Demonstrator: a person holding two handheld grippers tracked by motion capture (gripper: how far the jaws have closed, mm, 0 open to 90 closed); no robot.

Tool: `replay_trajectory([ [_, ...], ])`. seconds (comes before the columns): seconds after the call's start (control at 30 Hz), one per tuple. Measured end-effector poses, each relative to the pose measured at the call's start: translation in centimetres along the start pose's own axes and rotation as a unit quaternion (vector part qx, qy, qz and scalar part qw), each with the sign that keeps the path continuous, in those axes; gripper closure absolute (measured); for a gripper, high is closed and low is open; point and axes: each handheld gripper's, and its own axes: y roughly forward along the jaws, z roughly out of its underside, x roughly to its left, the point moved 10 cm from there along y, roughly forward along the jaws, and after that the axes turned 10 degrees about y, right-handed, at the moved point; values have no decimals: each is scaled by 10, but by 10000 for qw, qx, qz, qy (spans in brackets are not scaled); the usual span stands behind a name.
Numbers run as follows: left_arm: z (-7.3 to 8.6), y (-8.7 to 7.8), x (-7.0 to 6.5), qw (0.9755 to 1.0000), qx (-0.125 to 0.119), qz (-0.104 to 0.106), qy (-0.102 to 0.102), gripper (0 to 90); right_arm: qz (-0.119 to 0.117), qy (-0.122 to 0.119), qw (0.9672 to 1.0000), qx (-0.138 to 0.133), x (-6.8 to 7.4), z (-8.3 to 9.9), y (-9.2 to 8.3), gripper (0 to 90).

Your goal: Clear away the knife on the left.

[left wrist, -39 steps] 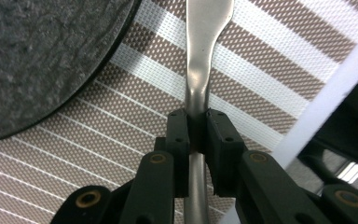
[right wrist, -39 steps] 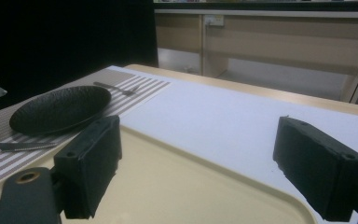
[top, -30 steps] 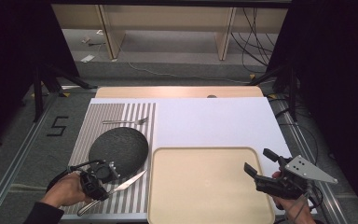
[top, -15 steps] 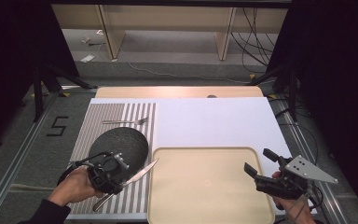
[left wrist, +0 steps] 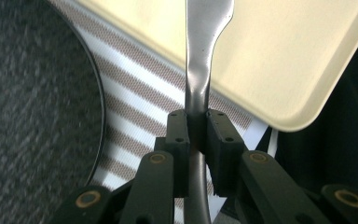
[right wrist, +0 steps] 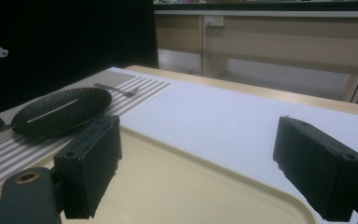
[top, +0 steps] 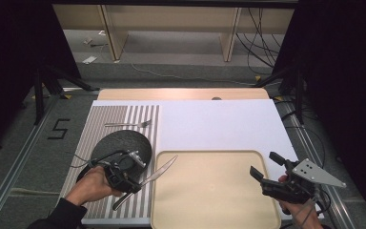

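Left gripper clamps knife mid-handle, blade angled over tray for set-down. Right gripper wide open, empty, near-right.

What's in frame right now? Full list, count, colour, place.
knife: 1, silver, clamped in left gripper, blade over the tray's left edge
plate: 1, black, on striped mat
fork: 1, silver, on striped mat beyond the plate
tray: 1, cream, near right of centre
striped mat: 1, grey and white, table's left
white sheet: 1, under the mat and tray
left gripper: 1, black, jaws shut on knife
right gripper: 1, black, jaws open, over the tray's right edge
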Motion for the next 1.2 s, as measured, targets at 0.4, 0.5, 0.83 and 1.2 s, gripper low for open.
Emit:
replay_trajectory([
  [0.4,-37,4,-10,9996,-178,147,161,800,-4,-4,10000,-31,0,-1,0,162],
  [0.5,-44,9,-11,9996,-130,203,149,800,-5,1,10000,-36,0,-1,0,162],
  [0.83,-65,27,-17,9994,-94,325,71,799,-8,1,10000,-46,0,-1,0,162],
  [1.2,-82,42,-27,9986,-130,507,118,799,-13,2,10000,-60,0,-2,-1,162],
])
